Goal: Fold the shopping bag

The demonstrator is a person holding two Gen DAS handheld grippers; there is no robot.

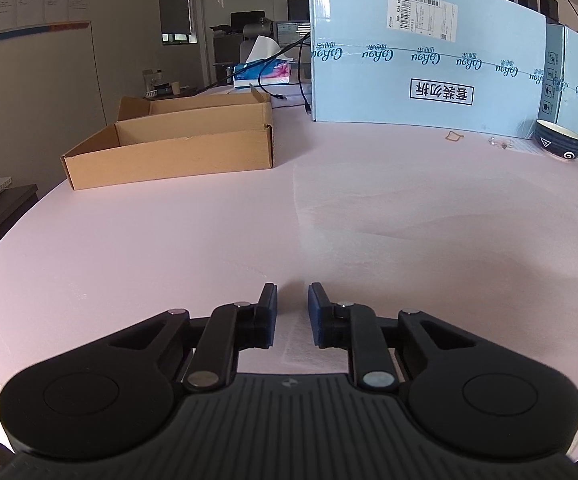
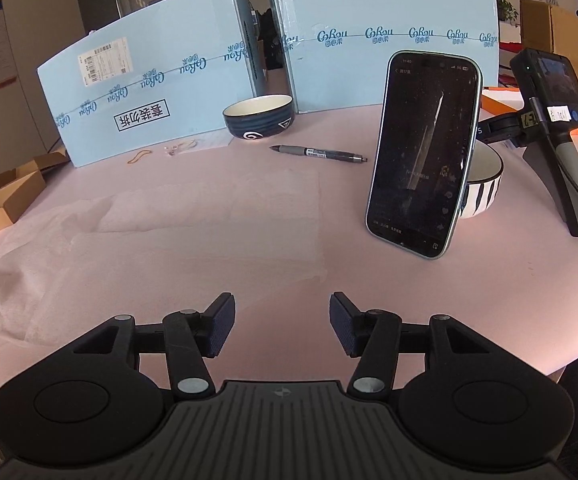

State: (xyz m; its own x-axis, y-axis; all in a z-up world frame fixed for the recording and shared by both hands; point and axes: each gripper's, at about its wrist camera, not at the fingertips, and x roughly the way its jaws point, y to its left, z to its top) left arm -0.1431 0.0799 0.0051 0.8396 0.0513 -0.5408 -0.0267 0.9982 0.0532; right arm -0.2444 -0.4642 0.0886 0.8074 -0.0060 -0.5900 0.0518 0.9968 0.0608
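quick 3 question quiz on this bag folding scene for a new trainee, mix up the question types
1. True or false: the right gripper is shut on the shopping bag.
2. What leans on the striped bowl? A) pen B) phone C) tissue box
3. Fill in: the pen lies in front of the dark blue ____.

Key: 1 false, both it and the left gripper are open and hold nothing. 2 B, the phone. 3 bowl.
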